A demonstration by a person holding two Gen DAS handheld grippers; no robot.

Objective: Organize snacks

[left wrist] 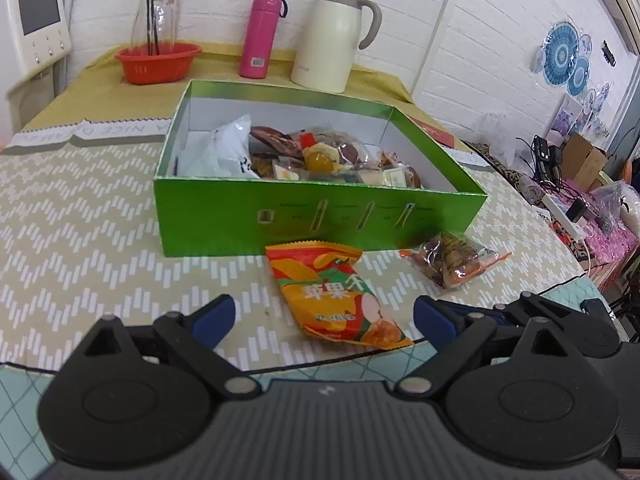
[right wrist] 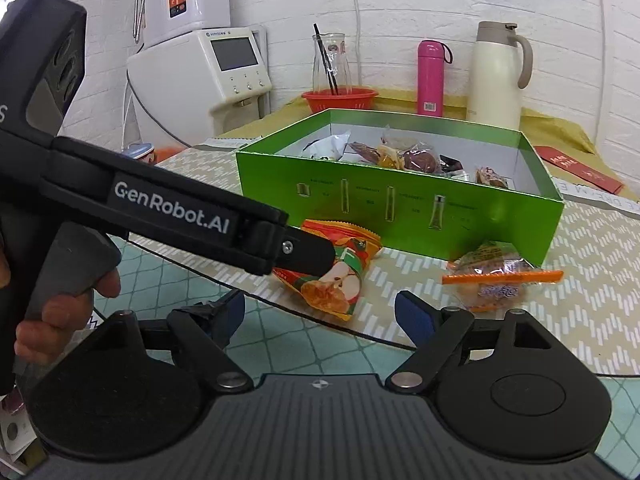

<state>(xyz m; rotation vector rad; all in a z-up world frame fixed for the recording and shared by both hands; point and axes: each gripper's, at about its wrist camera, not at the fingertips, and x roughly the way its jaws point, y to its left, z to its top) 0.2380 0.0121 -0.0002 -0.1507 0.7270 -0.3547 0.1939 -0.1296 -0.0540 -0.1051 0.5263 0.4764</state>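
Orange snack packet [left wrist: 335, 292] lies at lower centre on my surface [left wrist: 80, 216], before the green box [left wrist: 312, 220]; left hand-held gripper [left wrist: 324, 316] released, right hand-held gripper [right wrist: 320, 312] released

Red basket [left wrist: 158, 62] with glass carafe [left wrist: 156, 12], pink bottle [left wrist: 262, 36], cream thermos jug [left wrist: 332, 38] behind.
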